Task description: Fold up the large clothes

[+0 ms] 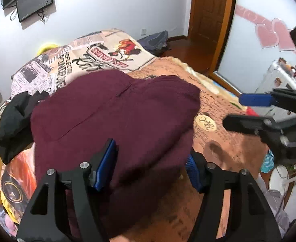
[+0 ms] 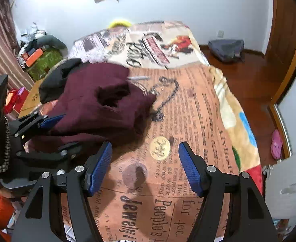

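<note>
A maroon garment [image 1: 117,111] lies bunched and partly folded on the printed blanket [image 1: 218,104] that covers the bed. My left gripper [image 1: 149,169] hangs over its near edge with the jaws wide apart; the cloth runs between them and covers part of the right pad, but neither pad presses on it. In the right wrist view the same maroon garment [image 2: 99,104] sits at the left, with the left gripper [image 2: 61,135] at its near side. My right gripper [image 2: 145,167] is open over bare blanket [image 2: 188,111], nothing between its fingers. It also shows as the right gripper [image 1: 247,112] at the right edge.
A black garment [image 1: 12,121] lies against the far left of the maroon one. A monitor [image 1: 35,2] hangs on the wall beyond the bed. On the wooden floor to the right are a grey backpack [image 2: 226,50] and a pink slipper [image 2: 276,144]. A cluttered green box [image 2: 43,62] stands at the left.
</note>
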A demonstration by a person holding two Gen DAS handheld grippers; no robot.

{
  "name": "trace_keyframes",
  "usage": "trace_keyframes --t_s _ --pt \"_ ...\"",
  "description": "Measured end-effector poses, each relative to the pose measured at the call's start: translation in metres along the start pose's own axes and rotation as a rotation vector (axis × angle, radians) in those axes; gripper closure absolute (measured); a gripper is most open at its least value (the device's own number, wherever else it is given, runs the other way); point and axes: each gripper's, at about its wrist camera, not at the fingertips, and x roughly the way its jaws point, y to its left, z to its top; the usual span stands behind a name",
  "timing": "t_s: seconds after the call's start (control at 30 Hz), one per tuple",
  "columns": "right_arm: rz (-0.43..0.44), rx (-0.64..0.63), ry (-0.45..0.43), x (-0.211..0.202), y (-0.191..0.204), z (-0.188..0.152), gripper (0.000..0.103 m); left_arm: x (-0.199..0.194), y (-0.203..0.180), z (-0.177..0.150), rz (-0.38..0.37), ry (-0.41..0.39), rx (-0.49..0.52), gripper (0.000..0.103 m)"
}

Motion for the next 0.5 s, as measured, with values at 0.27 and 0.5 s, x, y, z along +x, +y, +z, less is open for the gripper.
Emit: trace_keyframes --t_s 0.27,0.5 --pt "0.076 -0.096 -0.123 -0.029 0.036 0.025 0.038 -0.078 0.048 -0.002 0.084 -0.167 -0.059 0.015" --pt "0.148 -0.124 -0.106 0.0 0.068 0.047 0.038 -0.07 0.112 -0.009 0.245 -0.146 -0.123 0.005"
